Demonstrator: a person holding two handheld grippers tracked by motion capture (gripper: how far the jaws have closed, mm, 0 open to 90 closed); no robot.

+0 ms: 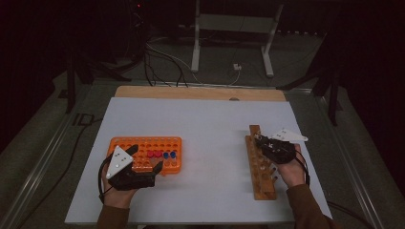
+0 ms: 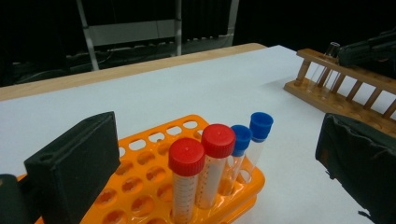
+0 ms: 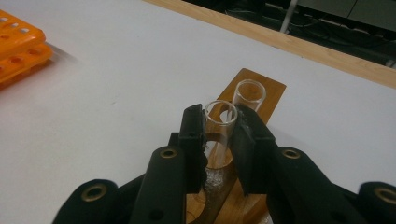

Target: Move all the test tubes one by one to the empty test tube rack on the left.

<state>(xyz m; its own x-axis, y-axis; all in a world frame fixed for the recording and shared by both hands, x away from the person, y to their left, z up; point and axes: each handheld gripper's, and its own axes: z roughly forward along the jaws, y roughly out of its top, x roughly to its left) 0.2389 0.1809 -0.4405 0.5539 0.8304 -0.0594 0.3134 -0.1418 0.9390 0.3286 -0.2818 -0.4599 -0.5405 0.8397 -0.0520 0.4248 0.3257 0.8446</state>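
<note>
The orange rack [image 1: 145,153] lies on the white table [image 1: 200,124], holding red and blue capped tubes toward its right end. The left gripper [image 1: 143,167] sits at the rack's near edge. Well to the rack's right, the right gripper [image 1: 261,141] rests over the wooden rack [image 1: 260,164], apparently closed.
</note>
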